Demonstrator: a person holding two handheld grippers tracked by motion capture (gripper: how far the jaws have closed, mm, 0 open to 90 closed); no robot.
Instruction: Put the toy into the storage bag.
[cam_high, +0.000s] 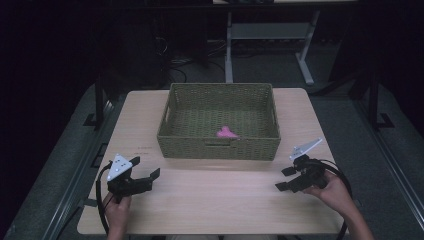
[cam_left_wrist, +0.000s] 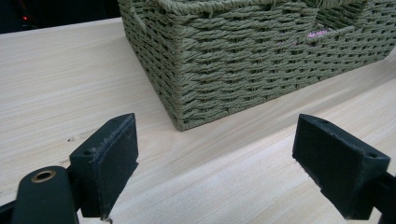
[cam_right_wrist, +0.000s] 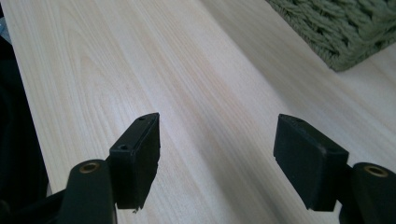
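A woven green basket (cam_high: 219, 120) stands at the far middle of the pale wooden bench (cam_high: 215, 200); a small pink thing (cam_high: 226, 132) lies on the basket's floor, close to its near wall and a little right of centre; in the left gripper view a sliver of pink (cam_left_wrist: 319, 33) shows through the slot in that wall. The left gripper (cam_high: 150, 176) is held low over the bench's near left part, well apart from the basket, its jaws apart with nothing between them; its own view (cam_left_wrist: 215, 163) looks at the basket's near corner (cam_left_wrist: 177, 79) across bare wood. The right gripper (cam_high: 284, 178) is held over the near right part of the bench, pointing toward the middle, its jaws likewise apart and holding nothing; in the right gripper view (cam_right_wrist: 217, 161) bare bench lies between them and a corner of the basket (cam_right_wrist: 345, 32) sits at the upper right. A hand (cam_high: 117, 212) grips the left gripper from below; the other hand (cam_high: 337, 192) holds the right one.
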